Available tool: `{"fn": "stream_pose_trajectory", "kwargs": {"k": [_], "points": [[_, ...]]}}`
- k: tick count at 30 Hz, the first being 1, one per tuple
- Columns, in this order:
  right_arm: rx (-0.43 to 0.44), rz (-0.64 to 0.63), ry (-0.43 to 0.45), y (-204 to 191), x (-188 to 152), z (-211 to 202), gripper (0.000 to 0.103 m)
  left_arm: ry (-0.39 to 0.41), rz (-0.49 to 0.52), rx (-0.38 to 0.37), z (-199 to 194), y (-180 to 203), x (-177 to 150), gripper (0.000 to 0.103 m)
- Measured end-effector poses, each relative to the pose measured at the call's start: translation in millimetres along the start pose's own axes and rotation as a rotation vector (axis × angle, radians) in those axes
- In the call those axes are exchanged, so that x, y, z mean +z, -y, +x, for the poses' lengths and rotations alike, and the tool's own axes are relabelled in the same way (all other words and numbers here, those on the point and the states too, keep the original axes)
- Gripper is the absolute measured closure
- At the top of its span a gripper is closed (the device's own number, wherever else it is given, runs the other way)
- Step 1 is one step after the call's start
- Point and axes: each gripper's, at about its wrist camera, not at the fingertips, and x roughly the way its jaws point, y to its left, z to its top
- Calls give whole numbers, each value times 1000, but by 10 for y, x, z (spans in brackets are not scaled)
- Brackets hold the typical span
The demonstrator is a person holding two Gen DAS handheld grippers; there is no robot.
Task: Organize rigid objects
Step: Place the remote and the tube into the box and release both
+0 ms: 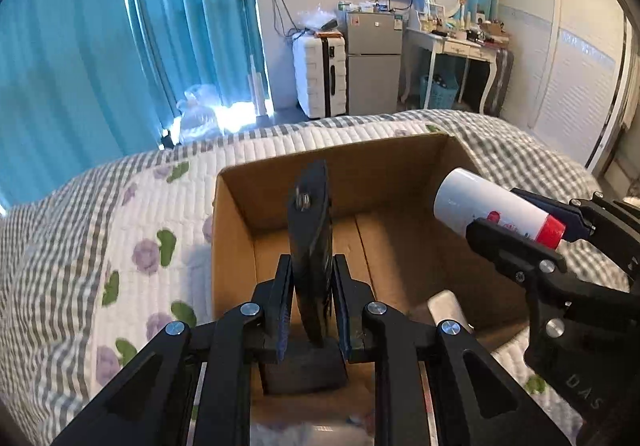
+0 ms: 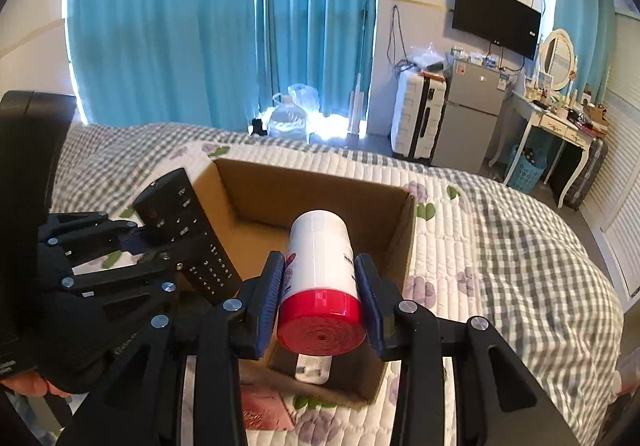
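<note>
Left wrist view: open cardboard box [image 1: 400,182] sits on the bed [image 1: 132,214], directly ahead of and below the left tongs [image 1: 311,298]. Box floor mostly bare brown cardboard. Contents seen here: one pale, rounded item [image 1: 446,306] lying on the floor at the near wall, to the right of the left tongs; identity unclear. Right wrist view shows the same pale item [image 2: 314,368] under the right tongs [image 2: 320,294], part hidden by the bottle.

Left tongs clenched on a black remote control [image 1: 312,246], pads pressing both long edges of its lower half. Seen edge-on from this camera. Long axis runs away from the tongs and upward; far end rises above the box opening, near end drops between the tong arms. Right wrist view: remote control [image 2: 188,234] face with button rows turned toward the right tongs, held over the box's left wall, long axis slanted.

Right tongs clenched on a white bottle [image 2: 320,258] with a red cap [image 2: 322,322]. Grip sits at the cap end, pads on opposite sides. Long axis points forward along the tong fingers; cap end faces the camera, white base points away, out over the box interior. Left wrist view: the bottle [image 1: 496,208] hangs over the box's right wall, base aimed toward the left tongs' side and slightly up, right tongs [image 1: 540,238] coming in from the right.

Bed has a checked and floral quilt. Beyond it: teal curtains [image 2: 168,26], white suitcase [image 2: 418,114], small fridge [image 2: 470,114].
</note>
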Motion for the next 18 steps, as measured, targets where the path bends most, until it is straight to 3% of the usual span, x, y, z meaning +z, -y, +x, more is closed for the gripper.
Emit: {"fn": "stream_pose_trajectory", "kwargs": {"k": [3,6,8,9,11,18], "points": [[7,20,-5,89,-30,127,67,-1,13,4,71,28,56,84],[12,31,-14,165,-59,211,67,19,-21,27,136,-12,68,73],[10,30,-19,189,-75,244,67,36,-39,62,149,-31,60,10],[8,32,-18,205,-71,258,67,68,-57,97,126,-47,36,5],[2,42,-15,235,-56,275,67,111,-53,87,89,-57,8,4],[-1,69,4,310,32,306,67,146,-42,98,-111,-111,-81,1]]}}
